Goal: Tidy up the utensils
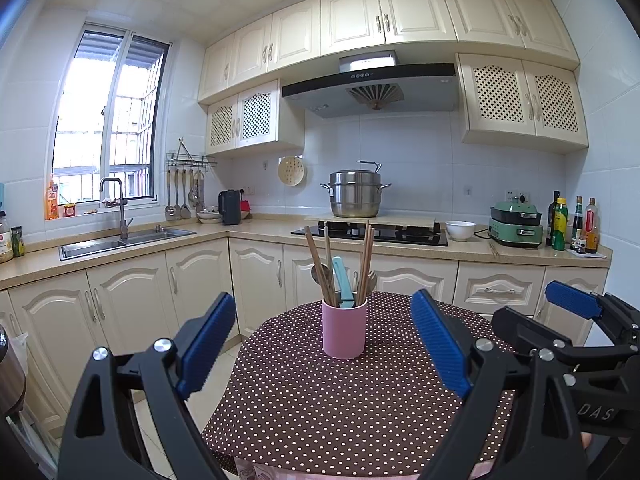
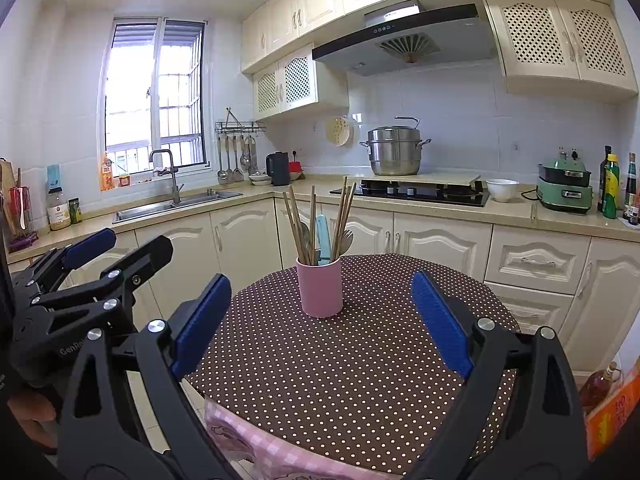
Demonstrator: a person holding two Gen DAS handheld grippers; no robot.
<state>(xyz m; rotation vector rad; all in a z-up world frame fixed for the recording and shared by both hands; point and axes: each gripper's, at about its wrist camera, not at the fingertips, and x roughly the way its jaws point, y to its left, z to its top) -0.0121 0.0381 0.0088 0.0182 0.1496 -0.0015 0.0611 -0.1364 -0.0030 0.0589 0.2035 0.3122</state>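
A pink cup [image 1: 344, 329] stands upright on the round brown polka-dot table [image 1: 320, 400]. It holds several wooden chopsticks [image 1: 365, 258], a teal-handled utensil [image 1: 342, 280], a spoon and a fork. My left gripper [image 1: 324, 340] is open and empty, held in front of the cup, short of it. My right gripper [image 2: 322, 324] is open and empty, also facing the cup [image 2: 319, 286] from the near side of the table [image 2: 340, 360]. Each gripper shows at the edge of the other's view: the right one [image 1: 576, 308] and the left one [image 2: 92, 248].
Cream kitchen cabinets and a counter run behind the table, with a sink [image 1: 120, 240], a hob [image 1: 372, 234] with a steel pot [image 1: 355, 194], a white bowl [image 1: 460, 230], a green appliance [image 1: 516, 224] and bottles [image 1: 572, 224]. A bottle and orange box [image 2: 612, 400] stand low at the right.
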